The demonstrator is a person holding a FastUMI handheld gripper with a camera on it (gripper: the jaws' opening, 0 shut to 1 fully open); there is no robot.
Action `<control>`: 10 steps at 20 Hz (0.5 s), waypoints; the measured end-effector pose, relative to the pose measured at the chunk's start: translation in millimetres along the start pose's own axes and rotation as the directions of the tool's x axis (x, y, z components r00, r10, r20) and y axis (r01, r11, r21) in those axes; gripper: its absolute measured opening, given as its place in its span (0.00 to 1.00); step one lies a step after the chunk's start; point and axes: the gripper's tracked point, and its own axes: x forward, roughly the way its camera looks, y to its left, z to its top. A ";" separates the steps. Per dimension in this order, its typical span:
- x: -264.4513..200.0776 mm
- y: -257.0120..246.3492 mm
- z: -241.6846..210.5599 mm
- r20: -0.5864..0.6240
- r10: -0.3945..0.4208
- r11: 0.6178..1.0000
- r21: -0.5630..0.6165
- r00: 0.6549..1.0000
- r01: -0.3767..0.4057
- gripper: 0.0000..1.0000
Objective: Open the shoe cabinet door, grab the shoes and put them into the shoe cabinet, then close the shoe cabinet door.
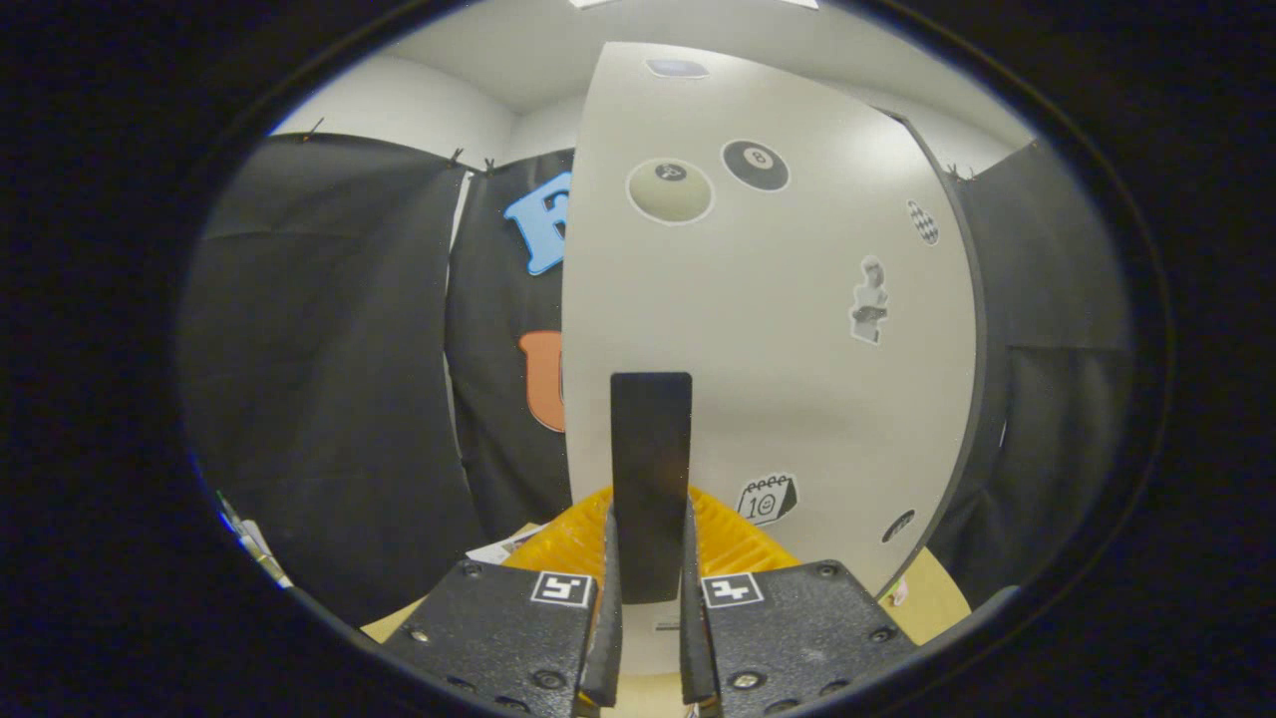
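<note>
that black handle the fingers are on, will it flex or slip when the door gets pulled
The black handle looks like a flat, rigid bar, so it probably won't flex. Its surface looks smooth, so some slip is possible, though the gripper fingers sit close on both sides. The cabinet door, a thin flat panel, likely swings lightly.

The camera rides on the tongs (pixel 650 558), facing forward, close up against the cabinet door (pixel 797 349).

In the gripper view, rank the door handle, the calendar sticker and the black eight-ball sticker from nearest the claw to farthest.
1. Door handle: between the fingers of the claw, which is shut on it.
2. Calendar sticker: just beyond, low on the door.
3. Black eight-ball sticker: high on the door.
</note>
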 end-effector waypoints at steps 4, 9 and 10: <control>-41.6 -13.6 -5.2 0.002 0.047 0.998 0.035 0.999 -0.047 0.27; -97.5 -44.9 -9.1 0.037 0.073 0.996 0.050 0.997 -0.075 0.27; -108.2 -53.0 -9.5 0.044 0.071 0.996 0.057 0.996 -0.074 0.27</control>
